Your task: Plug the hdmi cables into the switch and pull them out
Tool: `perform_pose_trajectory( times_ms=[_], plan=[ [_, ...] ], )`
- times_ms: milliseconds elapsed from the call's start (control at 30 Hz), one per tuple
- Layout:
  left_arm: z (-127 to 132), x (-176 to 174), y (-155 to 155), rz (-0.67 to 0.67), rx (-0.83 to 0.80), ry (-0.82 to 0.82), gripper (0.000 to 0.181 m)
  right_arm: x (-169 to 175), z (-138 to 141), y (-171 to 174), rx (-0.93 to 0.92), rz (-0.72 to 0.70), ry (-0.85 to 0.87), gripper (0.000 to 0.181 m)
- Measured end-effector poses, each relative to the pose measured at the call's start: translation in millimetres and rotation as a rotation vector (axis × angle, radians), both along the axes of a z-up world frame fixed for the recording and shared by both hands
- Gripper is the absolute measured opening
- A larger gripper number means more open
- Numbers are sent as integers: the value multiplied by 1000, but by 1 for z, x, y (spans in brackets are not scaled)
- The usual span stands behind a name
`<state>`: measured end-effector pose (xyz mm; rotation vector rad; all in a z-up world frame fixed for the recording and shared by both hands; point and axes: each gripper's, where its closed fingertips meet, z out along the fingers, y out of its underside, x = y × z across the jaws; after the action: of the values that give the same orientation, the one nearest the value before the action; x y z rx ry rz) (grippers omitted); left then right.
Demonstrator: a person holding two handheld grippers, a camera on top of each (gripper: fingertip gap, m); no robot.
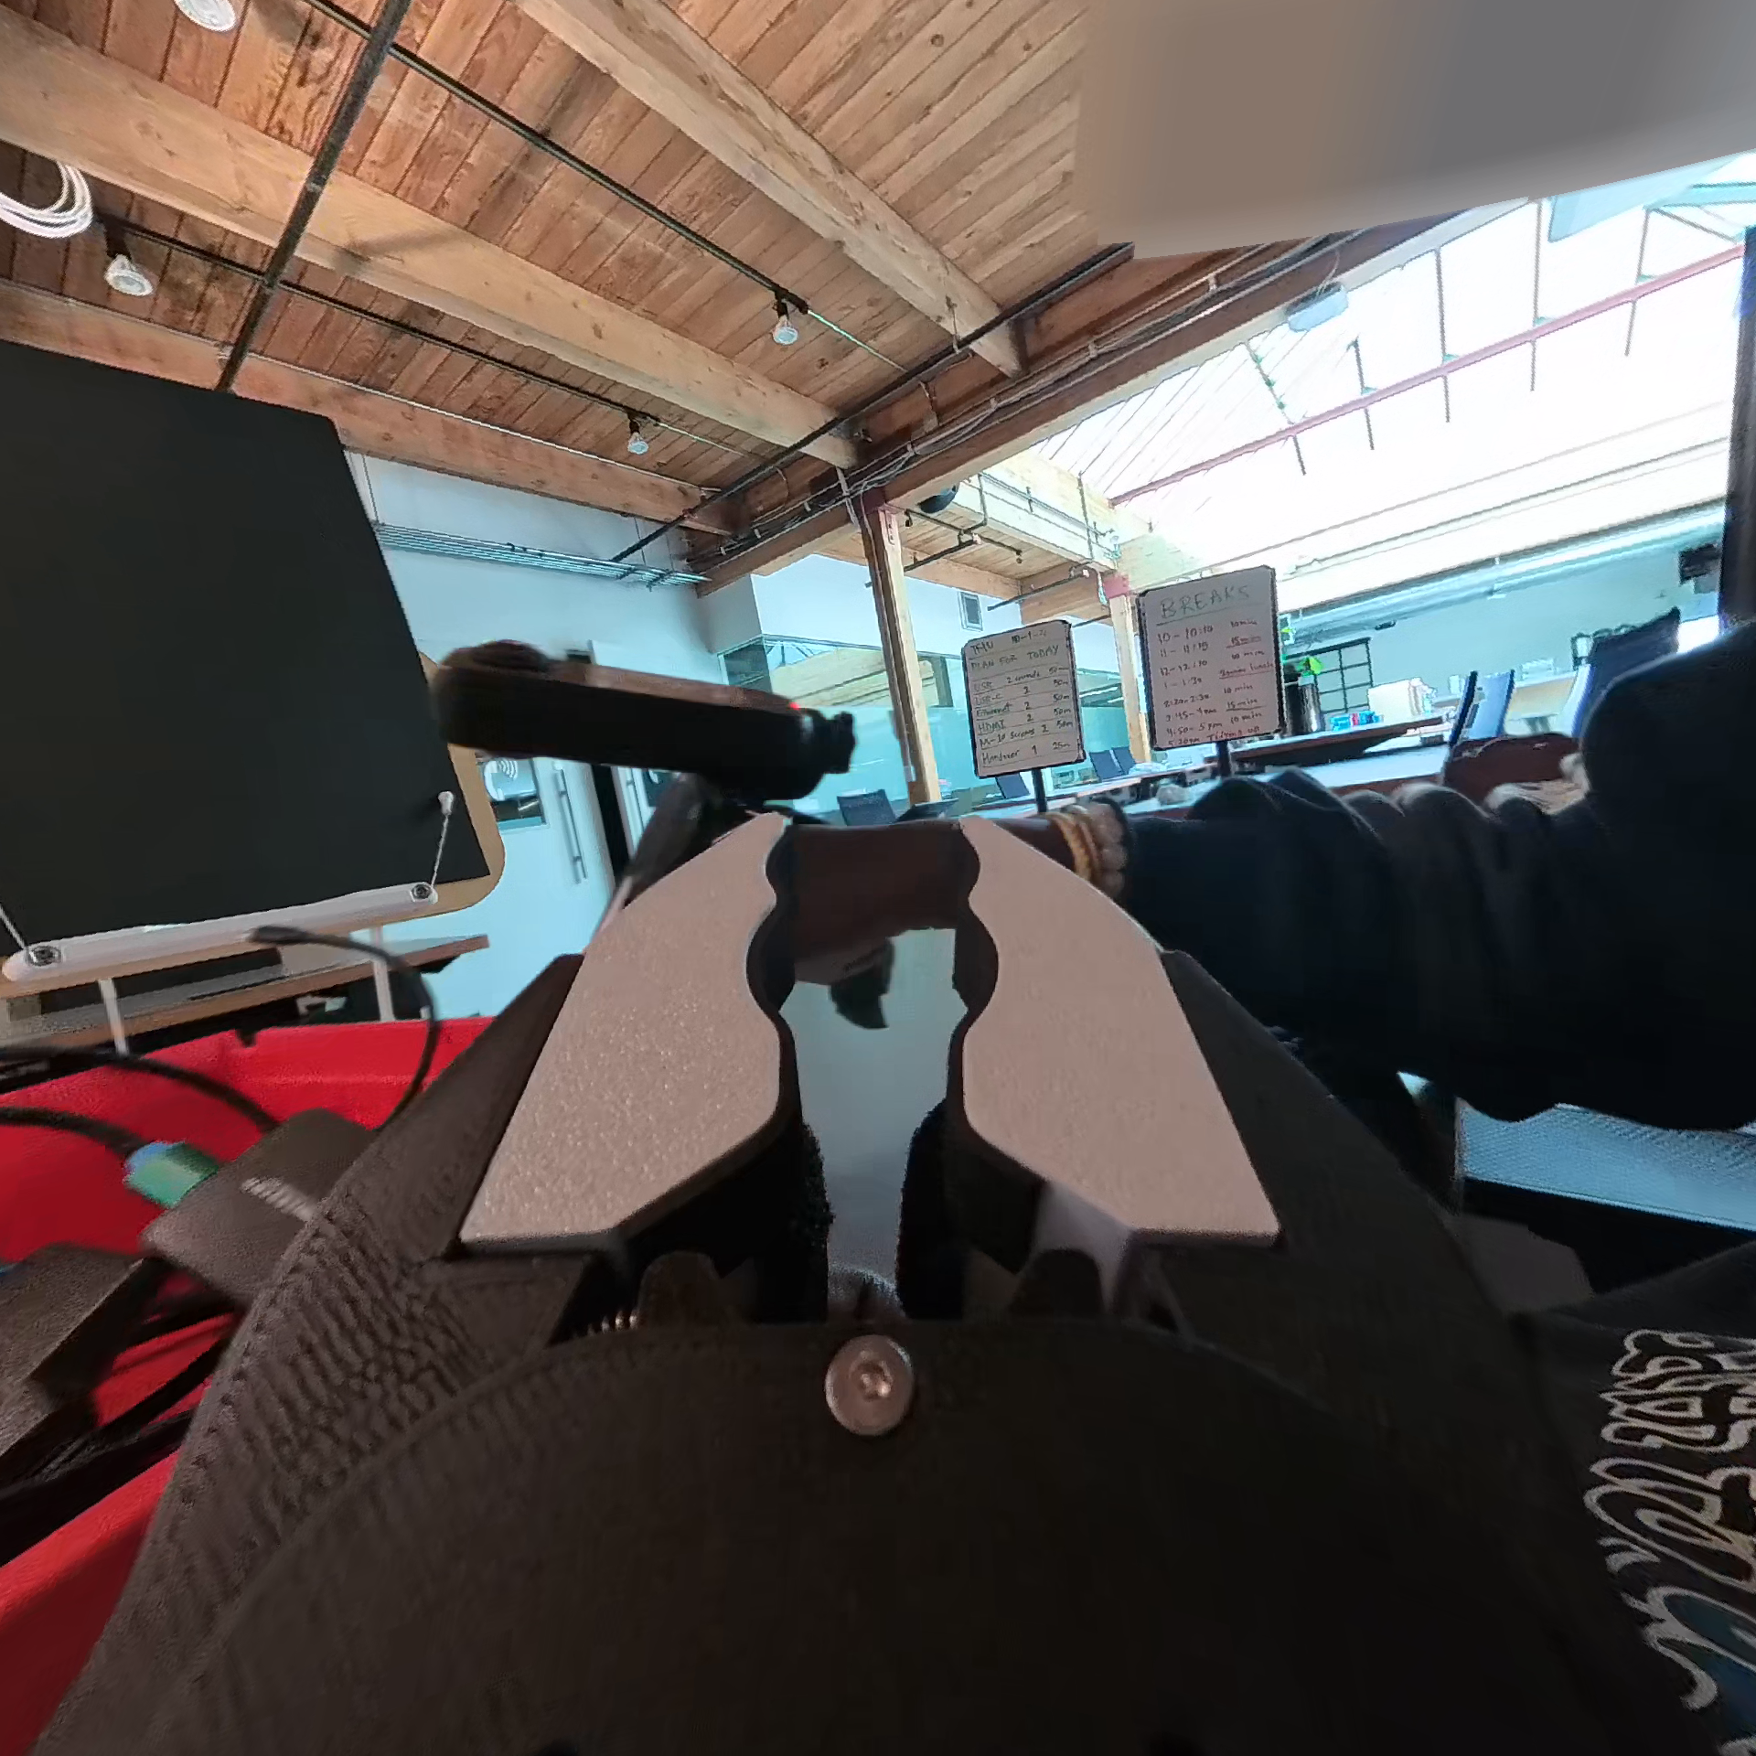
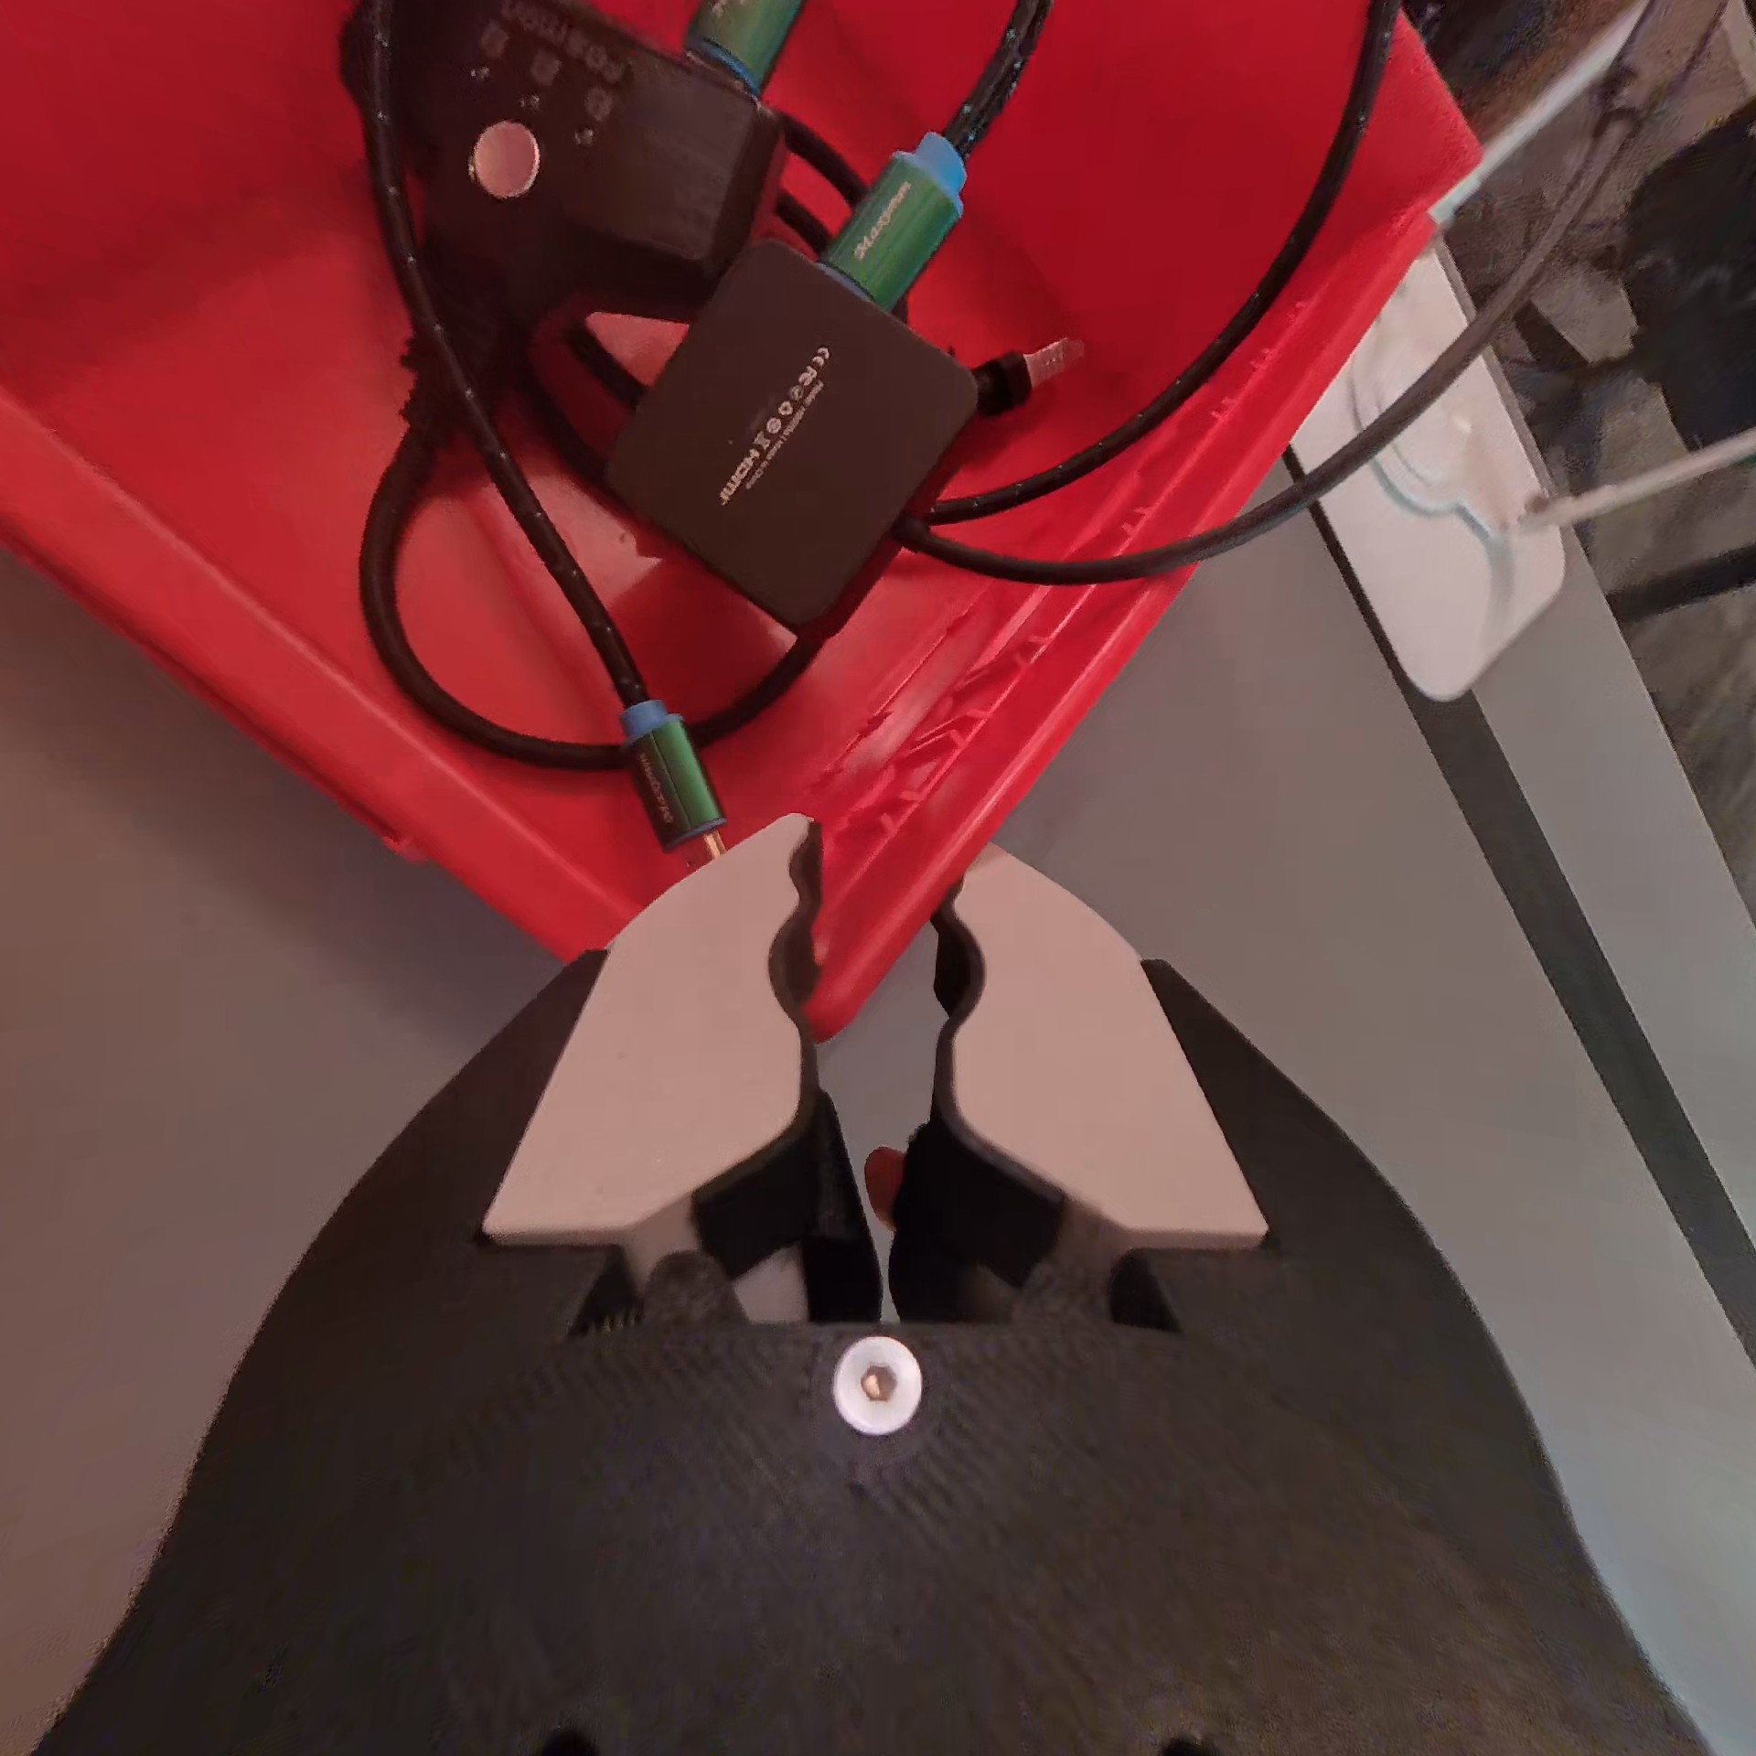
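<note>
In the right wrist view a red tray holds two black HDMI switches. The square switch has a green plug in its far side. The other switch, with a round button, has a green plug at its far end. A loose green HDMI plug lies in the tray, just left of my right gripper's left fingertip. My right gripper is open and empty over the tray's near rim. My left gripper is open, empty and tilted up toward the room; a switch with a green plug lies low left.
Black cables loop through the tray, with a small USB plug beside the square switch. A white holder sits by the grey table's right edge. A person's sleeved arm crosses ahead. A black board stands at the left.
</note>
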<state>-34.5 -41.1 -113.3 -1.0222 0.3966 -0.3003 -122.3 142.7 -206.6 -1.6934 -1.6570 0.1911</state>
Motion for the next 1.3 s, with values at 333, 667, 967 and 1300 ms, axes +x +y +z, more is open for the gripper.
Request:
perform_pose_trajectory(
  times_ms=[333, 667, 967, 1300],
  plan=[
    [0, 11, -21, -113, -87, 111, 29, -73, 0, -36, -77, 210, 168, 37],
    [14, -133, -99, 222, -380, 256, 56, 16, 109, -85, -472, 476, 727, 117],
    [-81, -245, -140, 549, -1064, 585, 84, 185, 149, -65, -365, 385, 1251, 130],
    [-135, -280, -146, 619, -1438, 892, 79, 256, 175, -35, -261, 280, 1471, 125]
  ],
)
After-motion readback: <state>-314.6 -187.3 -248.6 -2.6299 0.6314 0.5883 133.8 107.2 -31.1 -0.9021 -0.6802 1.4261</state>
